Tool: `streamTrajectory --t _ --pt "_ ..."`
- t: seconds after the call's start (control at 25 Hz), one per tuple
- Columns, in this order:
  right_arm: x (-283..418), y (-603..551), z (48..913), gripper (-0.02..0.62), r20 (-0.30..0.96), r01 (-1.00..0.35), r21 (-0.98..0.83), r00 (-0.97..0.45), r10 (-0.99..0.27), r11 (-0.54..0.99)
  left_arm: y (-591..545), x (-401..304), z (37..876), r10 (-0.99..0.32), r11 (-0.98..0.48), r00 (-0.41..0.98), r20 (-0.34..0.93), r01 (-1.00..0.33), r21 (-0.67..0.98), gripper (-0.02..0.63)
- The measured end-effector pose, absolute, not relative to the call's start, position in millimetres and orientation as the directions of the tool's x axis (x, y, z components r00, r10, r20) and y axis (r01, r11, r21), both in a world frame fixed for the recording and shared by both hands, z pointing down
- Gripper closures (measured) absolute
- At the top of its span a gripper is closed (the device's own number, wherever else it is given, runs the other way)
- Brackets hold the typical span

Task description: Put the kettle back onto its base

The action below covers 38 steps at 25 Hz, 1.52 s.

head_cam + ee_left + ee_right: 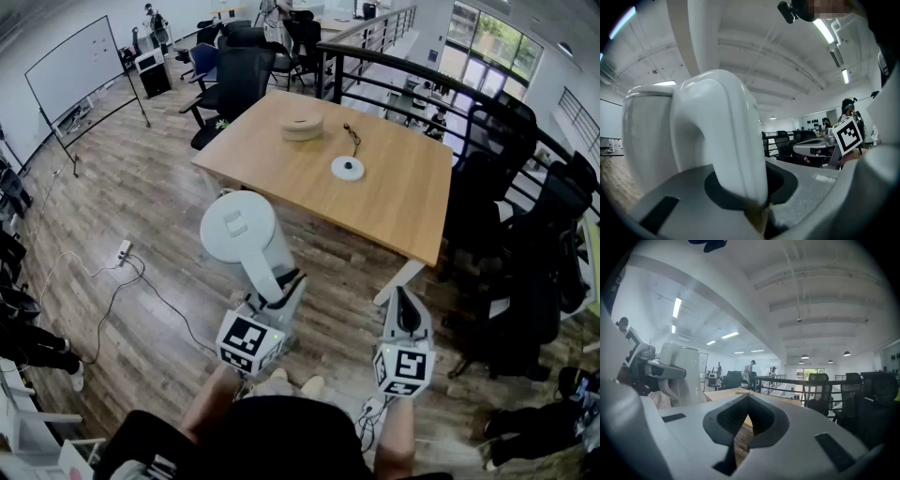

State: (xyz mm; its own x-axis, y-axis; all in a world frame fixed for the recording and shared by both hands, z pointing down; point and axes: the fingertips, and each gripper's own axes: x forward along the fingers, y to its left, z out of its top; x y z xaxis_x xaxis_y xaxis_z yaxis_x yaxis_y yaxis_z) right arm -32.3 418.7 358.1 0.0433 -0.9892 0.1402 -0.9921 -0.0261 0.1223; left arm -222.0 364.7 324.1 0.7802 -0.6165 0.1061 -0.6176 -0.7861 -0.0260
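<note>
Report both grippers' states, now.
Left gripper: shut on the kettle handle.
Right gripper: shut, empty.

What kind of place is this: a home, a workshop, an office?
Most likely an open-plan office or lab, perhaps on an upper level: a wooden table stands near black office chairs, a whiteboard on a stand is off to the side, and a black railing runs behind the table.

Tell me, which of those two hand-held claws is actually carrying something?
The left gripper: its jaws clamp the white kettle by its handle. The right gripper has nothing between its jaws.
</note>
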Motion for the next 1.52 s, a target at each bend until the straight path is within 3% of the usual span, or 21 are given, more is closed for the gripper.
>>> streamTrajectory --t 0.48,0.64,0.84,1.04,1.52 --pt "-18.5 418.5 353.6 0.597 0.082 -0.994 0.102 0.036 -0.996 -0.028 365.8 -207.8 324.4 -0.616 -0.786 0.781 0.105 -0.617 -0.030 0.554" --pt "-11.9 424.0 359.1 0.597 0.138 -0.994 0.105 0.054 -0.989 -0.040 366.2 -201.6 323.5 -0.612 -0.790 0.784 0.101 -0.613 -0.030 0.554" --pt "-2.8 418.5 352.8 0.597 0.075 -0.994 0.099 0.044 -0.996 -0.037 361.0 -192.3 322.5 -0.610 -0.791 0.786 0.098 -0.611 -0.023 0.554" --pt "11.5 413.5 360.0 0.597 0.145 -0.993 0.101 0.072 -0.987 -0.057 349.7 -182.1 322.8 -0.610 -0.791 0.786 0.104 -0.612 -0.015 0.554" --pt "41.2 332.3 365.0 0.597 0.136 -0.995 0.090 0.064 -0.989 -0.052 268.6 -146.6 327.8 -0.599 -0.799 0.794 0.107 -0.600 -0.017 0.554"
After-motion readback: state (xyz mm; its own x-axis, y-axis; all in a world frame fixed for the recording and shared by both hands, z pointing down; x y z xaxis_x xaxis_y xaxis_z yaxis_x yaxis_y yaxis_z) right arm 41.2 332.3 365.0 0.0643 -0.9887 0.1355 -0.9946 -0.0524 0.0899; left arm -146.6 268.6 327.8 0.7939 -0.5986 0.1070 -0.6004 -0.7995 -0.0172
